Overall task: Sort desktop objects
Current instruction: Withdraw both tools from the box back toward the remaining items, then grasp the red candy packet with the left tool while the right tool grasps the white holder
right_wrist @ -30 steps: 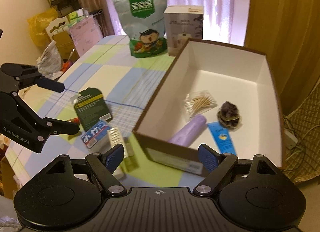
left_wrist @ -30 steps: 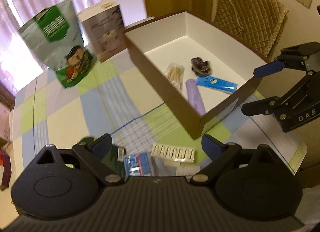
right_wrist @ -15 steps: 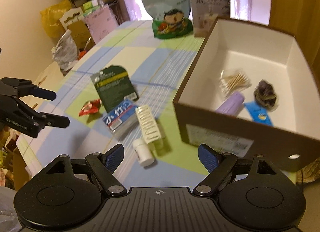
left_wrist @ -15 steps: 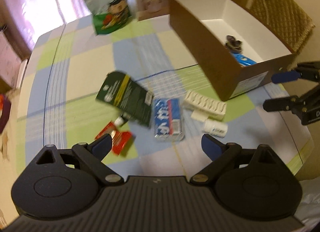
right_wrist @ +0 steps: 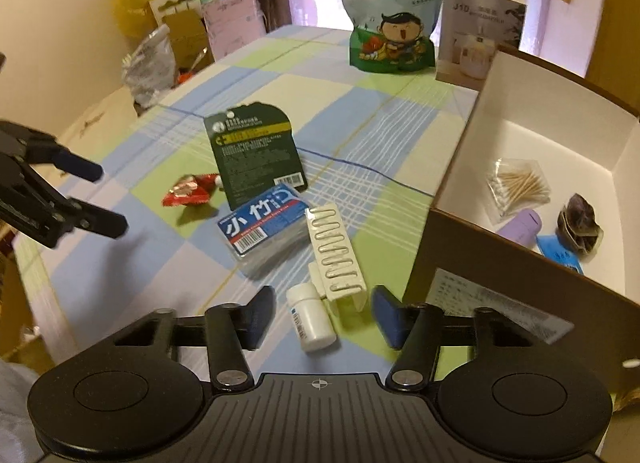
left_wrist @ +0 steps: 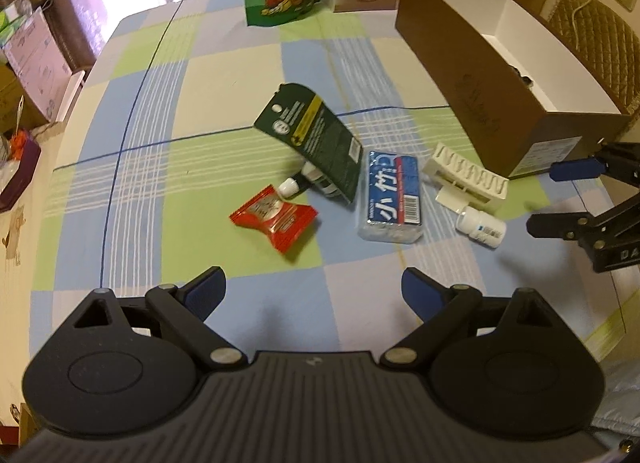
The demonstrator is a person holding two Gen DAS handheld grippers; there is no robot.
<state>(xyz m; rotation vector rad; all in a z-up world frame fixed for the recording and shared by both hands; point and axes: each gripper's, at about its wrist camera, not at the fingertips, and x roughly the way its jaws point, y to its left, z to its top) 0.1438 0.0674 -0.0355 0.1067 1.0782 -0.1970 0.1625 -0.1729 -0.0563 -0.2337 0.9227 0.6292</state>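
The right gripper [right_wrist: 324, 321] is closing, its jaws about the small white plastic pill bottle [right_wrist: 311, 317], whose long axis runs roughly along the fingers, pads not yet touching; the left gripper [left_wrist: 314, 293] gapes empty, farther off; beyond stands the brown cardboard box [right_wrist: 516, 259].

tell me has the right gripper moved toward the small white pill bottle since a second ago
Yes. The right gripper has come down beside the brown cardboard box; its closing jaws now straddle the small white pill bottle, not pressing it yet.
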